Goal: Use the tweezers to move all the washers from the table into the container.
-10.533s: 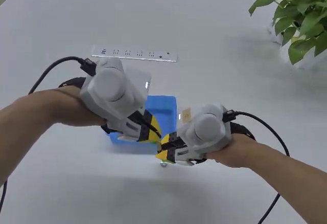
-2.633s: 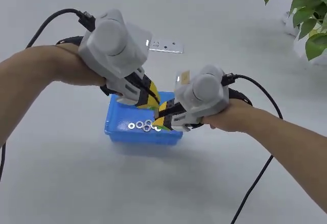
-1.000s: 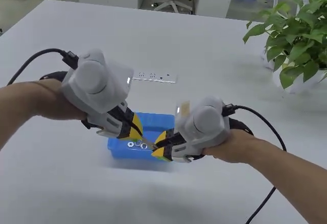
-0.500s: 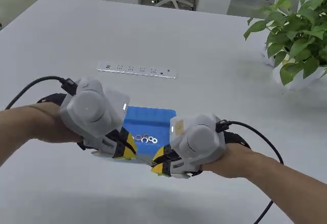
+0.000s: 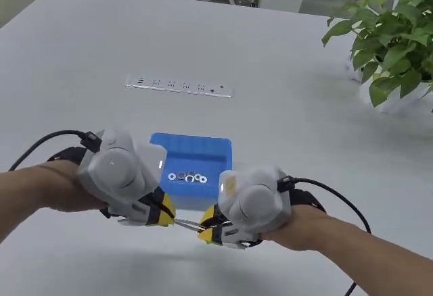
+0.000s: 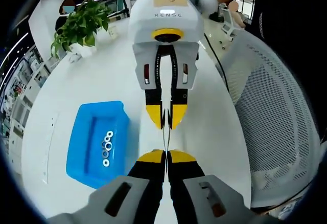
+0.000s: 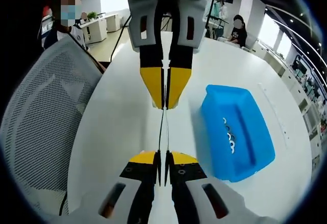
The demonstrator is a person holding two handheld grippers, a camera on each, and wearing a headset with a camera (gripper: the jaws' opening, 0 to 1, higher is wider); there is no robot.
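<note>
A blue container (image 5: 203,149) holds several washers (image 5: 187,176) in a row on its floor. In front of it, nearer to me, the two grippers face each other tip to tip. Thin metal tweezers (image 5: 189,224) bridge the gap between them. My left gripper (image 5: 165,209) is shut on the joined end, and my right gripper (image 5: 208,217) is shut on the two-pronged end. In the left gripper view the tweezers (image 6: 166,137) run from my jaws (image 6: 166,156) to the other gripper's tips. The right gripper view shows the prongs (image 7: 162,132) rising from my jaws (image 7: 162,157), with the container (image 7: 255,147) to the right.
A white power strip (image 5: 178,85) lies beyond the container. A potted plant (image 5: 392,32) stands at the far right. Black cables trail from both grippers. A mesh office chair (image 6: 276,106) sits at the table's near edge, and people sit in the background.
Both grippers have drawn back from above the container to the table in front of it, lower and nearer to me. The tweezers stay held between them. The head camera has shifted.
</note>
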